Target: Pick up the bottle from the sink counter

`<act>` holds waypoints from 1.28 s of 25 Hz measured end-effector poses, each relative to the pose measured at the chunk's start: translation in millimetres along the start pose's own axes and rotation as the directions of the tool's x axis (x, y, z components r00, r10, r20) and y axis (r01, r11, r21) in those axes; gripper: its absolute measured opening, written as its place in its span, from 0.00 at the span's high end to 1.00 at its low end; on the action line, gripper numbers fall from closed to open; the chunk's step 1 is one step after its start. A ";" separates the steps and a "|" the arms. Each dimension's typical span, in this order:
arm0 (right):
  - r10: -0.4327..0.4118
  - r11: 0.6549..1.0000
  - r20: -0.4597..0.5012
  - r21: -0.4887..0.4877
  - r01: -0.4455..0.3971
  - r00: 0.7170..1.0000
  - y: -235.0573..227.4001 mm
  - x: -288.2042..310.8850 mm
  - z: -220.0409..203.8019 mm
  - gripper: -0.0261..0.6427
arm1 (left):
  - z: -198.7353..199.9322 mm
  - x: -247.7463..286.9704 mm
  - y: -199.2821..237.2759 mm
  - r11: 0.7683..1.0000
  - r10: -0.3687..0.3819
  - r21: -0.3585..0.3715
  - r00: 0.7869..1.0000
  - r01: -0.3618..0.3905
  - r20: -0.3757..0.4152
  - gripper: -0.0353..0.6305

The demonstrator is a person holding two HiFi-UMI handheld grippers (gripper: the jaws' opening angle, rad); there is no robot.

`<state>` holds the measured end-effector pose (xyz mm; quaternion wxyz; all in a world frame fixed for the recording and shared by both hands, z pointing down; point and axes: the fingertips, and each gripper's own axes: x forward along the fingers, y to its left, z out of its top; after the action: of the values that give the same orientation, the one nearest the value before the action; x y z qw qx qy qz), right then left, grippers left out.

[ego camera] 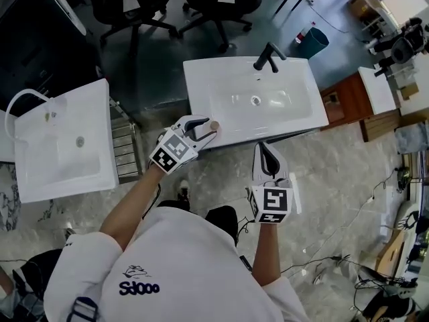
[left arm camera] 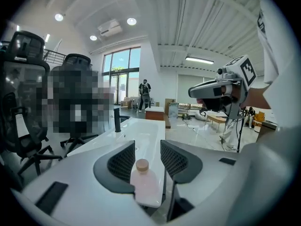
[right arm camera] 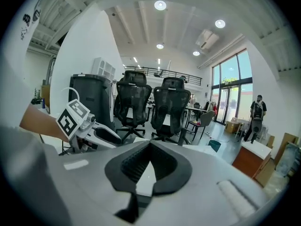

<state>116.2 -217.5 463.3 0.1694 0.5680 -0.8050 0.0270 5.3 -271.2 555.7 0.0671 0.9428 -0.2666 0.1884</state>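
Observation:
A small pale pink bottle point(left arm camera: 143, 187) with a tan cap point(ego camera: 214, 125) stands on the front left corner of the white sink counter point(ego camera: 201, 86). My left gripper point(ego camera: 208, 129) is at that corner, open, one jaw on each side of the bottle. In the left gripper view point(left arm camera: 148, 160) the bottle stands close to the left jaw, with a gap at the right jaw. My right gripper point(ego camera: 263, 147) hangs just in front of the counter's front edge. Its jaws are shut with nothing between them point(right arm camera: 150, 147).
A black faucet point(ego camera: 268, 56) rises at the counter's back edge above the basin. A second white sink point(ego camera: 60, 146) and a metal rack point(ego camera: 125, 149) stand to the left. Office chairs point(ego camera: 134, 5) are behind, a teal bin point(ego camera: 313, 42) and a wooden cabinet point(ego camera: 348, 99) to the right.

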 end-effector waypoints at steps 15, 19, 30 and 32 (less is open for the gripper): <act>-0.026 0.997 -0.074 0.067 0.031 0.997 -16.7 13.9 -32.7 0.95 | -61.3 58.2 -4.3 0.997 -0.083 -0.017 0.987 0.082 -0.135 0.65; -0.019 0.997 -0.088 0.078 0.026 0.996 -16.8 13.5 -43.6 0.95 | -73.7 67.8 -1.3 0.998 -0.066 -0.021 0.988 0.063 -0.141 0.65; -0.046 0.994 -0.125 0.094 0.058 0.991 -26.7 -0.5 -65.8 0.95 | -82.7 92.5 -0.1 1.000 -0.025 0.011 0.993 0.026 -0.118 0.74; -0.052 0.993 -0.131 0.100 0.066 0.990 -28.8 -4.1 -69.1 0.95 | -87.0 95.4 0.1 1.000 -0.022 0.011 0.992 0.023 -0.128 0.74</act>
<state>160.8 -207.6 522.8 0.1916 0.5967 -0.7728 0.0999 52.5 -297.0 673.1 0.0801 0.9321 -0.2499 0.2495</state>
